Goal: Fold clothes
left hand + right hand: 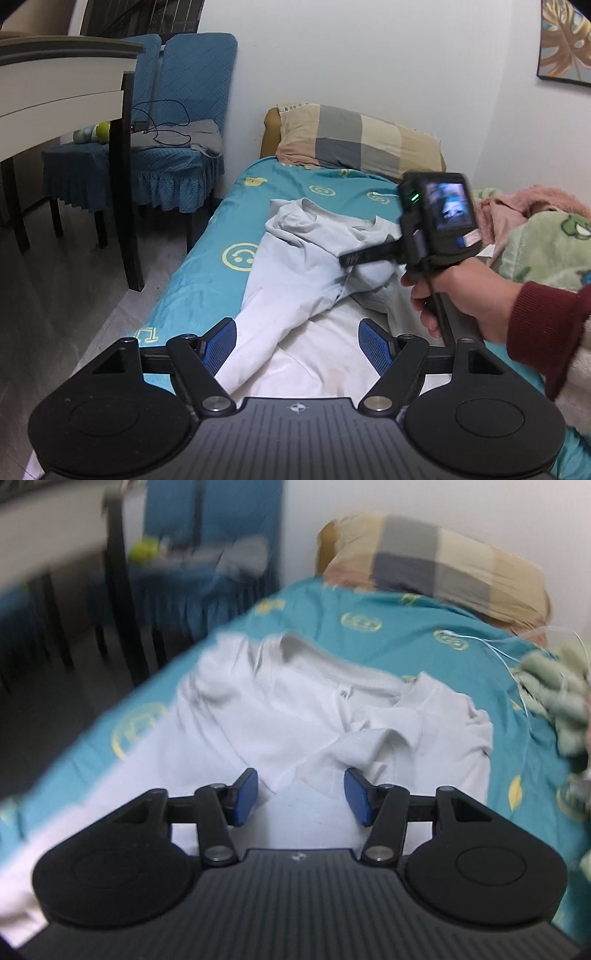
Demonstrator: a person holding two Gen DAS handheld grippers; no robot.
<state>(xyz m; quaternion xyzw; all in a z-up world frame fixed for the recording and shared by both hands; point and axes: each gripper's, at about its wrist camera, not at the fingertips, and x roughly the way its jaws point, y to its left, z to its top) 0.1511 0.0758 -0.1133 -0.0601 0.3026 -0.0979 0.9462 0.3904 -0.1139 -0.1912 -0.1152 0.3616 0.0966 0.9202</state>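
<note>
A white T-shirt (295, 273) lies crumpled on the teal bed sheet (207, 266), collar toward the pillow, its sleeves folded in over the chest. My left gripper (297, 345) is open, low over the shirt's lower part, holding nothing. The right gripper body (439, 221), held in a hand with a dark red cuff, hovers over the shirt's right shoulder in the left wrist view. In the right wrist view, the right gripper (301, 797) is open above the shirt (295, 709), with a folded sleeve edge between and just beyond its blue pads (245, 795).
A checked pillow (354, 142) lies at the head of the bed. Green and pink blankets (535, 236) are piled on the right. Blue-covered chairs (166, 147) and a table with a dark leg (129, 177) stand left of the bed. A thin white cable (509, 653) lies near the blankets.
</note>
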